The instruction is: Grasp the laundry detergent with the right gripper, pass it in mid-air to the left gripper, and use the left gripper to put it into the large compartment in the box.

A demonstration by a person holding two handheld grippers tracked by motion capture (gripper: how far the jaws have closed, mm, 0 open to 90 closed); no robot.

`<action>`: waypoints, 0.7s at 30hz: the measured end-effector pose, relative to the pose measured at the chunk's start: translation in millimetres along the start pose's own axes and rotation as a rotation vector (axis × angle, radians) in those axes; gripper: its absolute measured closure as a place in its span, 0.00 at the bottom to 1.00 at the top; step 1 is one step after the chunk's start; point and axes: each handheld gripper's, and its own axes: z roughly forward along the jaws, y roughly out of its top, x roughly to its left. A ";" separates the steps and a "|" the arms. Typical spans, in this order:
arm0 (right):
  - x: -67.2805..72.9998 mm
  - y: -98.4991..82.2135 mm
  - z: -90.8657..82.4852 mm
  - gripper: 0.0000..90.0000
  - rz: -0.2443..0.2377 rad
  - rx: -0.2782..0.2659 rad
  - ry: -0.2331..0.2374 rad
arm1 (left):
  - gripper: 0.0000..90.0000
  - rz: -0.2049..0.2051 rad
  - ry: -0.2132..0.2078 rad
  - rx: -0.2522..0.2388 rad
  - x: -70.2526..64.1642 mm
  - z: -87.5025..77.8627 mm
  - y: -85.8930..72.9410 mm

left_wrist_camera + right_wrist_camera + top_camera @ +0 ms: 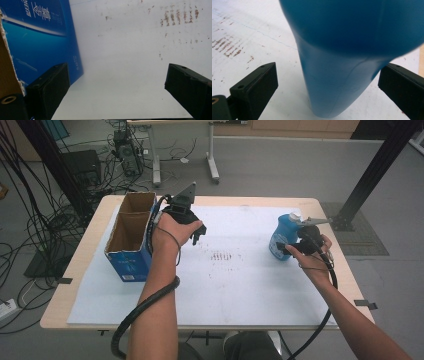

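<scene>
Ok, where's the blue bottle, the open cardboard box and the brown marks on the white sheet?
Blue plastic bottle (278,239): high view, on its body.
Open blue cardboard box (131,266): high view, on its blue front wall.
Brown marks (224,256): high view, mid-cluster.

High view: fixed above the person's side, facing forward and down over the whole table (90,285), from well back. Left gripper view: rides low on the left gripper (116,86), looking along its spread jaws onto the white mat (125,62), the blue box (42,47) close beside one jaw. Right gripper view: very near, the blue bottle (332,82) between the jaws. All three views share the stained mat.
</scene>
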 end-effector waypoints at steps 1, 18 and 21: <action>0.1 -0.4 0.5 0.03 0.000 0.000 0.001 | 0.07 0.002 0.001 0.000 -0.2 0.1 0.1; 0.7 -2.4 1.9 0.03 0.000 -0.017 -0.017 | 0.07 0.004 -0.001 -0.004 -2.5 -0.5 1.5; 0.7 -2.3 1.4 0.03 -0.001 -0.023 -0.018 | 0.07 0.005 0.000 -0.004 -2.4 -1.3 1.0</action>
